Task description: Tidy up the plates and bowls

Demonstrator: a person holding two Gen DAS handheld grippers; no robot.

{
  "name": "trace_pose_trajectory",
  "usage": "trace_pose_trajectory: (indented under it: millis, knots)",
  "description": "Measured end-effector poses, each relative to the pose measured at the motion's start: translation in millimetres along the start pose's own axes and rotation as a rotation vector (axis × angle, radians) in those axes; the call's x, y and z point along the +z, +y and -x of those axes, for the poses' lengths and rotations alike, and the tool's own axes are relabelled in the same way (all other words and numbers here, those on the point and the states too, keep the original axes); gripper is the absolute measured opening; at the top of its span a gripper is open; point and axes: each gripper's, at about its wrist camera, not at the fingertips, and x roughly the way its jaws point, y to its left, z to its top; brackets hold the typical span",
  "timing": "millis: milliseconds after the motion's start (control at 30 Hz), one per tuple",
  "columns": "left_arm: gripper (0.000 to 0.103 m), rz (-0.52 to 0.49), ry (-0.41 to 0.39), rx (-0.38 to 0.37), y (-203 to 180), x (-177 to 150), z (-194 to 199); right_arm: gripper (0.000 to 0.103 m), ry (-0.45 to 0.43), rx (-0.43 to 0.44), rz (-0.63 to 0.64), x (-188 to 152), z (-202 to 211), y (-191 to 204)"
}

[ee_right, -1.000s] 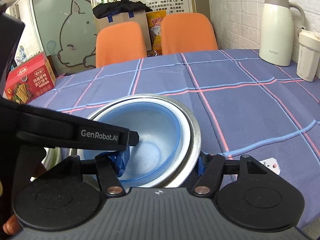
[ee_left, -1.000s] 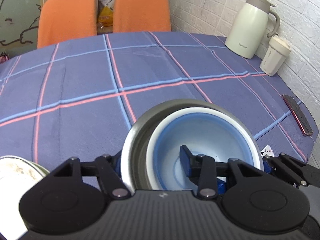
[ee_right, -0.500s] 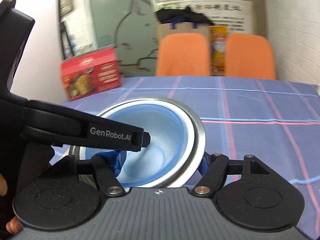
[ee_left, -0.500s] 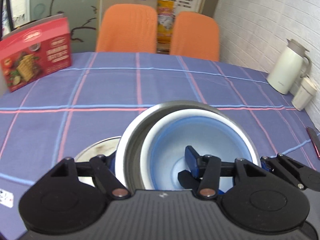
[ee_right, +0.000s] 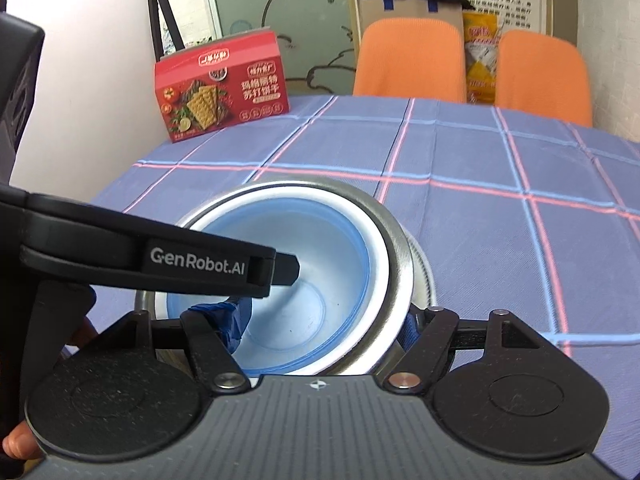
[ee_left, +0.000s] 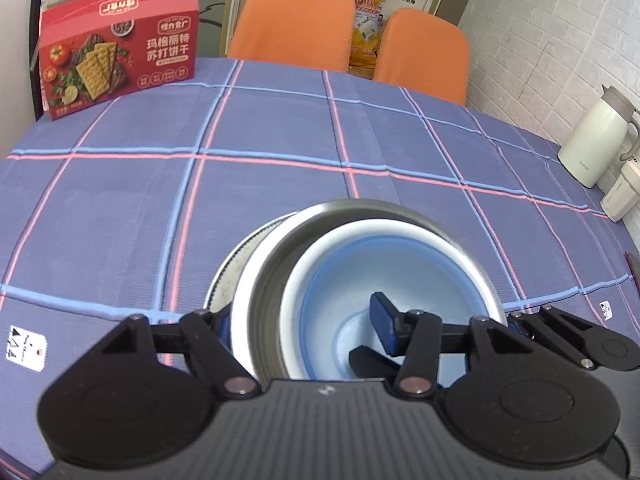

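Note:
A steel bowl (ee_left: 276,240) holds a blue bowl with a white rim (ee_left: 340,280) nested inside it. My left gripper (ee_left: 304,320) is shut on the stack's left wall, one finger outside the steel bowl and one inside the blue bowl. My right gripper (ee_right: 320,322) is shut on the right wall the same way; its linkage (ee_left: 560,332) shows in the left wrist view. The stack (ee_right: 396,248) sits over a flat steel plate (ee_left: 236,260), whose rim (ee_right: 426,276) peeks out. Whether they touch I cannot tell.
A red cracker box (ee_left: 120,64) stands at the table's far left. Two orange chairs (ee_left: 292,20) are behind the table. A white jug (ee_left: 592,140) and a cup (ee_left: 622,196) stand by the brick wall. A dark phone (ee_left: 634,264) lies at the right edge.
Both grippers have swung the nested bowls to the left, over the steel plate. The cracker box has come into view and the jug has slid to the right edge.

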Motion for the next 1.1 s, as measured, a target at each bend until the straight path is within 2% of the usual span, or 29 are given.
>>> trace_pose_trajectory:
  millis: [133,167,233,367,533,833,1100]
  knots:
    - [0.062,-0.015,-0.021,-0.009,-1,2,-2,0.06,-0.006,0.014,-0.021,1,0,-2]
    - [0.068,-0.018,-0.03,-0.007,-2,2,-3,0.059,-0.005,0.017,-0.027,1,0,-3]
    - [0.072,-0.023,-0.065,0.011,-4,2,0,0.059,-0.009,0.012,-0.037,2,1,-5]
    - [0.072,-0.043,-0.133,0.071,-6,4,11,0.059,-0.072,-0.037,-0.049,5,12,-7]
    - [0.072,0.027,-0.168,0.042,2,8,27,0.06,-0.157,-0.079,-0.123,8,29,-26]
    - [0.073,-0.016,-0.223,0.082,-26,-1,48,0.061,-0.193,-0.17,-0.196,-2,53,-54]
    - [0.082,-0.043,-0.27,0.028,-60,-30,70,0.062,-0.227,-0.23,-0.223,-30,88,-61]
